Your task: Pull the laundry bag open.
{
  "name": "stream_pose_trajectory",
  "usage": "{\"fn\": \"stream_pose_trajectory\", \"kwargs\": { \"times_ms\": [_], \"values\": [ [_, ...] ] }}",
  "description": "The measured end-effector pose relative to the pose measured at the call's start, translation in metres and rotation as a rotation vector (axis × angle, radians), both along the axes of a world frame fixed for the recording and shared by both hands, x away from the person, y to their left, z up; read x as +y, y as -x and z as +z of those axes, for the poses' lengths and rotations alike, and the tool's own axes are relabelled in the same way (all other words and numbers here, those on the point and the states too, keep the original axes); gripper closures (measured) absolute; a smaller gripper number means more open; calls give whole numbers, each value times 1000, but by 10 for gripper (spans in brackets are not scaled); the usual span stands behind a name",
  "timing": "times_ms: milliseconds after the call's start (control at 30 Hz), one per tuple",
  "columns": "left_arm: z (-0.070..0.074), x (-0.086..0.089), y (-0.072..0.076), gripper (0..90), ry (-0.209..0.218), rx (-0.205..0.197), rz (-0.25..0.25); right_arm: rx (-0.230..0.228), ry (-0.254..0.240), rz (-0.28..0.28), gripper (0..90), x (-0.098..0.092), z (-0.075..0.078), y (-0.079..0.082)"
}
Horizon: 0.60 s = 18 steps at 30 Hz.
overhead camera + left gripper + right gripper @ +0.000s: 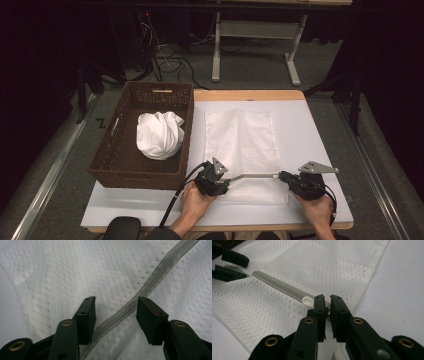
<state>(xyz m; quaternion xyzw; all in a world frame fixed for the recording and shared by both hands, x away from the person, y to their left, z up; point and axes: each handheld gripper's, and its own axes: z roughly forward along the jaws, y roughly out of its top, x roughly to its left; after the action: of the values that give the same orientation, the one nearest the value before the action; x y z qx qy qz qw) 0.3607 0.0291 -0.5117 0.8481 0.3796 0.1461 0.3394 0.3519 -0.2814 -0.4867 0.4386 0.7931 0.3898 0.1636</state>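
Note:
A flat white mesh bag (pixel 242 140) lies on the white table cover. Its grey zipper (pixel 252 176) runs along the near edge between my two grippers. My left gripper (pixel 227 183) is at the zipper's left end. In the left gripper view its jaws (pixel 115 312) stand open astride the zipper (pixel 150 282), with the pads apart from it. My right gripper (pixel 283 176) is at the zipper's right end. In the right gripper view its jaws (pixel 327 305) are closed to a narrow slit on the small zipper pull, right behind the white slider (pixel 308 300).
A brown woven basket (pixel 115 165) stands at the table's left and holds a bundled white cloth (pixel 160 134). The white cover (pixel 310 130) reaches the table's right edge. Behind the table are a desk frame (pixel 216 50) and cables on the floor.

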Motion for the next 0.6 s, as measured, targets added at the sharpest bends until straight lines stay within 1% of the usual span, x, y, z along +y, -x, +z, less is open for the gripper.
{"fn": "stream_pose_trajectory", "kwargs": {
  "times_ms": [33, 67, 133, 200, 233, 300, 467, 500, 533, 600],
  "values": [
    [1, -1, 0, 501, 0, -1, -4, 1, -7, -6, 894, -3, 0, 0],
    [2, -2, 1, 502, 1, -3, -10, -4, -7, -5, 900, -4, 0, 0],
    [4, -3, 1, 505, 4, -9, -15, -1, -5, -13, 900, -5, 0, 0],
    [6, -5, 1, 503, 5, -3, -23, 2, -9, -16, 900, -6, -1, 0],
    [9, -7, 1, 501, 15, 0, -26, 6, -8, -20, 900, -6, -1, 0],
    [10, -9, 0, 500, 19, 2, -34, 10, -9, -23, 900, -6, -1, 1],
    [13, -16, 0, 501, 16, -6, -46, 19, -6, -28, 900, -7, -5, -2],
    [13, -16, 0, 502, 16, -6, -46, 26, -7, -31, 900, -7, -5, -2],
    [14, -20, -1, 503, 16, -6, -48, 26, -5, -32, 900, -7, -7, -3],
    [15, -21, -2, 504, 18, -3, -49, 29, -4, -31, 900, -7, -8, -4]
  ]
}}
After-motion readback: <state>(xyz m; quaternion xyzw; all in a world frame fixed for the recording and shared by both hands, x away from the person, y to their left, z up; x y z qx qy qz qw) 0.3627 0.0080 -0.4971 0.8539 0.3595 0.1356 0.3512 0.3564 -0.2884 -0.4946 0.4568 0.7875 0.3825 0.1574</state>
